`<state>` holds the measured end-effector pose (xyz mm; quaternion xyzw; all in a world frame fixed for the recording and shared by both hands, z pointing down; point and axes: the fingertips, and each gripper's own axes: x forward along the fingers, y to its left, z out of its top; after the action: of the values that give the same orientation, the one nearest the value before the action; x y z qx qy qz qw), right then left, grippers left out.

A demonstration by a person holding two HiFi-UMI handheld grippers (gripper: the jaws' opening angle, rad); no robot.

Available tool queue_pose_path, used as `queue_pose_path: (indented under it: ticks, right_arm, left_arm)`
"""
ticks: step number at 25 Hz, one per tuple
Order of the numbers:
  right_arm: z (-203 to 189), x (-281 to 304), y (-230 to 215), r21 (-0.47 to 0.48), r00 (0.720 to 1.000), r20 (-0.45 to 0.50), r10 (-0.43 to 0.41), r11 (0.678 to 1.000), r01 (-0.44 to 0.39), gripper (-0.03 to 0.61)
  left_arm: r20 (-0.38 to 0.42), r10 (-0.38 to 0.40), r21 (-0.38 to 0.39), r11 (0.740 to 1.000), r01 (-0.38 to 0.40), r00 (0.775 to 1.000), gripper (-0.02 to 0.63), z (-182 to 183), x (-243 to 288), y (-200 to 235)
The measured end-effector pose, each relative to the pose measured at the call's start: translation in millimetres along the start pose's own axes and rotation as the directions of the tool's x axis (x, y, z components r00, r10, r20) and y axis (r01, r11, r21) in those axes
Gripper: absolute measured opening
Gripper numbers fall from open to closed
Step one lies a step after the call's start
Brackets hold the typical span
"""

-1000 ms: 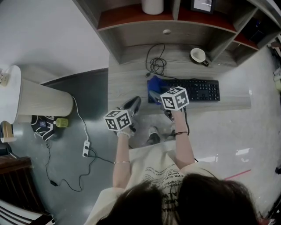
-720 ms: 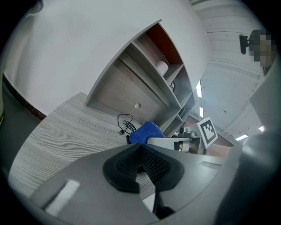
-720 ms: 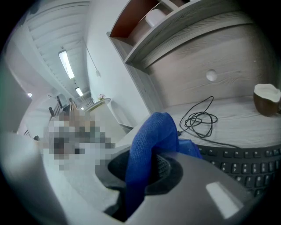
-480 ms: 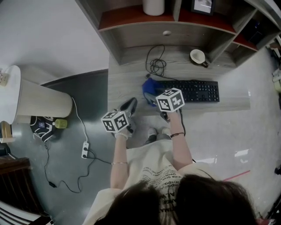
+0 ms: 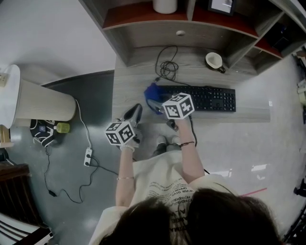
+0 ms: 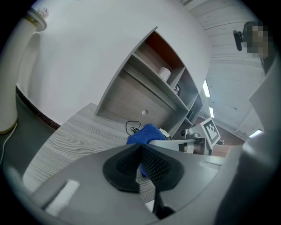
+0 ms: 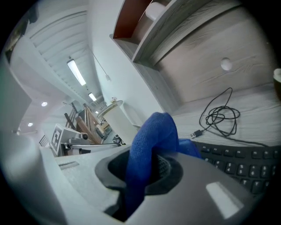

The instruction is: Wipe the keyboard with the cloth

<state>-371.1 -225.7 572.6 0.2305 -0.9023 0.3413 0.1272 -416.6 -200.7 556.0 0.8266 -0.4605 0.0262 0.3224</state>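
A black keyboard [image 5: 205, 98] lies on the grey wood desk [image 5: 128, 86]. Its left end also shows in the right gripper view as the keyboard [image 7: 246, 160]. My right gripper [image 5: 157, 103] is shut on a blue cloth [image 5: 152, 92] at the keyboard's left end. Up close, the blue cloth [image 7: 151, 140] stands bunched up between the right gripper [image 7: 145, 173] pads. My left gripper [image 5: 135, 111] hovers over the desk's front edge, left of the cloth, shut and empty. From the left gripper [image 6: 141, 159], the blue cloth [image 6: 145, 133] shows ahead.
A coiled black cable [image 5: 167, 70] lies behind the keyboard, and a cup [image 5: 214, 60] stands at the back right. Shelves rise behind the desk with a white roll [image 5: 165, 5]. On the floor to the left are a white cylinder [image 5: 43, 107] and a power strip [image 5: 88, 157].
My right gripper has carried the blue cloth leftward along the keyboard to its left end. The left gripper has stayed shut near the desk's front edge.
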Motion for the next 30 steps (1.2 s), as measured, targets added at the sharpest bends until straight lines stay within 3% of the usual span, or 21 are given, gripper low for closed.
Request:
queue_pose_path:
  ticks: [10,21,30]
  right_arm:
    - [11,-3,18,-0.031,0.994,0.02,0.108,0.994,-0.108,0.058]
    - [22,-18,26,-0.112,0.99,0.013,0.137,0.985,-0.135,0.058]
    - [34,-30,34,-0.177,0.981,0.076,0.178,0.971,-0.163,0.058]
  left_arm:
    - [0.061,0.048,0.019,0.999,-0.05,0.997,-0.002,7,-12,-4]
    - [0.119,0.033,0.046,0.998,-0.038,0.992,-0.002,19,-19,-18]
    - [0.137,0.006,0.087,0.996,-0.018,0.99,-0.002,24,-23,-29]
